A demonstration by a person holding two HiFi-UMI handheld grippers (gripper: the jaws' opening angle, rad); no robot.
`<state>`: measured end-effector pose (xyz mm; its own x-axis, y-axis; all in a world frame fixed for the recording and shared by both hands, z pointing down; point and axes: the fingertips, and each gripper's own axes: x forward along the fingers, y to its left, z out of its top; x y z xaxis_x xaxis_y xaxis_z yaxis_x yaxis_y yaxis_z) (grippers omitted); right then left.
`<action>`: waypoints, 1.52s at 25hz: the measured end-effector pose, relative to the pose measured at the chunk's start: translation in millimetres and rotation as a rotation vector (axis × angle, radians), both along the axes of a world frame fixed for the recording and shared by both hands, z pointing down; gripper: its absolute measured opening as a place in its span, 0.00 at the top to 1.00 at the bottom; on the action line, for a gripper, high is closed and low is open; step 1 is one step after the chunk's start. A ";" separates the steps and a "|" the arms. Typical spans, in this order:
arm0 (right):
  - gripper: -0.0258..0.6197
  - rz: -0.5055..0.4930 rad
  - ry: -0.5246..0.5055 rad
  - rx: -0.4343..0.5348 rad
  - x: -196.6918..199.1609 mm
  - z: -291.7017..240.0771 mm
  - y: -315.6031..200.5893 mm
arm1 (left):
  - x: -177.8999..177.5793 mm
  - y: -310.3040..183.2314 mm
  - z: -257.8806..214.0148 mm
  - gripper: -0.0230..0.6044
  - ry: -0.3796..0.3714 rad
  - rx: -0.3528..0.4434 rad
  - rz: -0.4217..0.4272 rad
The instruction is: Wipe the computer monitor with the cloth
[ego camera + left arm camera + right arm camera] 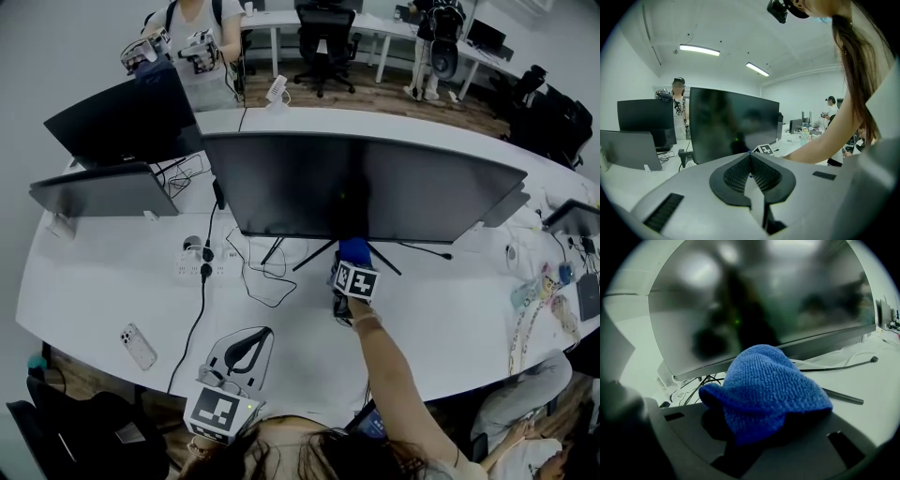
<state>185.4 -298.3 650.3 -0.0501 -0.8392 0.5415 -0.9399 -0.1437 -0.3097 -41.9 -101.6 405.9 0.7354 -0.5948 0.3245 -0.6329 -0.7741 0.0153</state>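
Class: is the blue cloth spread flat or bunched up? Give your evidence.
Bunched up: the cloth bulges in a rounded wad from the right claw, which is shut on it, close to the monitor.

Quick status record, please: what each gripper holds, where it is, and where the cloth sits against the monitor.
right gripper: shut on the cloth
cloth position: just in front of the monitor, at its lower edge above the stand; contact cannot be told
left gripper: jaws together, nothing between them, held back near the front edge of the table
monitor: screen dark, upright
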 end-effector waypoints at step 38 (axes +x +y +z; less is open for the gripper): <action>0.80 -0.020 0.026 -0.031 -64.9 -0.8 -16.5 | -52.8 -24.1 -0.3 0.95 0.057 -0.015 0.023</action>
<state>120.4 -314.7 649.6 -0.0521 -0.8211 0.5684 -0.9504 -0.1339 -0.2806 -94.6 -125.7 405.5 0.7662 -0.5733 0.2902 -0.6131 -0.7875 0.0628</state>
